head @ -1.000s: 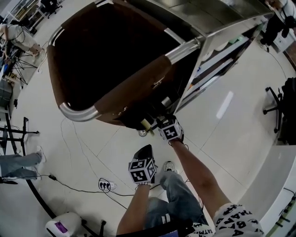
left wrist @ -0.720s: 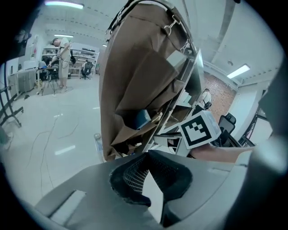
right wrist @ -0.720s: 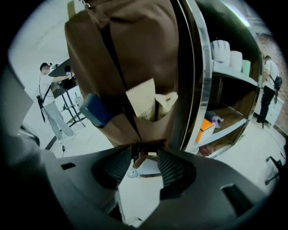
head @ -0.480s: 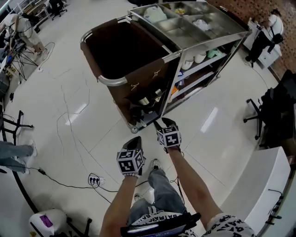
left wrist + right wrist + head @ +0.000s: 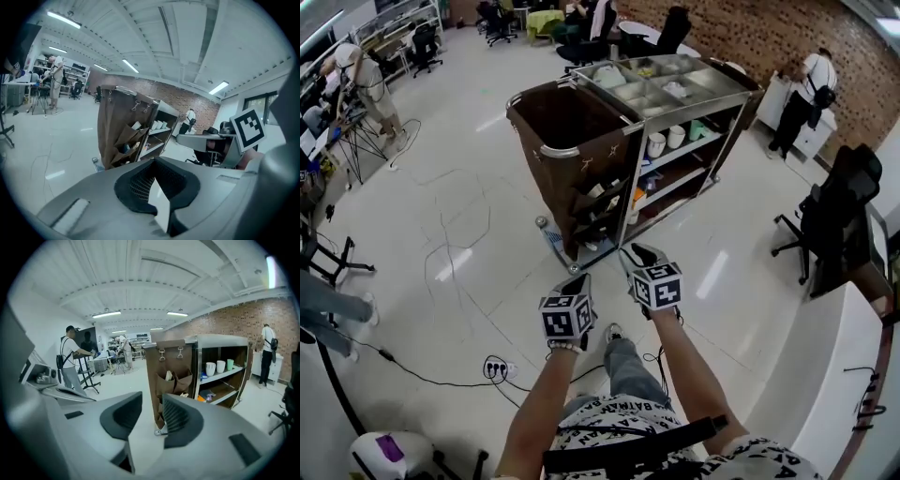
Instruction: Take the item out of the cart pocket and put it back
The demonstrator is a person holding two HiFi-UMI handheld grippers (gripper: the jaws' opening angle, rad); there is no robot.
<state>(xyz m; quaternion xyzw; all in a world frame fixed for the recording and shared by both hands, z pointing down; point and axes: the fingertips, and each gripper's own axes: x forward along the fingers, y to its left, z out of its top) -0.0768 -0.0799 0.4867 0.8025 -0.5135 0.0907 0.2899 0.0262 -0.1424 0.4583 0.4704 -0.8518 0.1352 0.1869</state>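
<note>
The cart (image 5: pixel 670 94) stands ahead with a brown bag whose side pockets (image 5: pixel 592 202) face me. The pockets (image 5: pixel 173 379) hold a pale item (image 5: pixel 168 375) and other small things; they also show in the left gripper view (image 5: pixel 126 138). Both grippers hang well short of the cart, over the floor. My right gripper (image 5: pixel 636 255) points at the pockets, and its jaws (image 5: pixel 151 401) are closing with a gap and nothing between them. My left gripper (image 5: pixel 581 284) sits beside it, its pad tips (image 5: pixel 153 160) meeting on nothing.
Cart shelves carry cups (image 5: pixel 666 141). A power strip (image 5: pixel 495 368) and cables lie on the floor at my left. An office chair (image 5: pixel 834 216) and a white counter (image 5: pixel 825 375) stand to the right. People stand at the far left (image 5: pixel 366 75) and far right (image 5: pixel 806 94).
The view has pulled back from the cart, which now sits much farther off. Both grippers, close to the pockets a second ago, now hang away from them.
</note>
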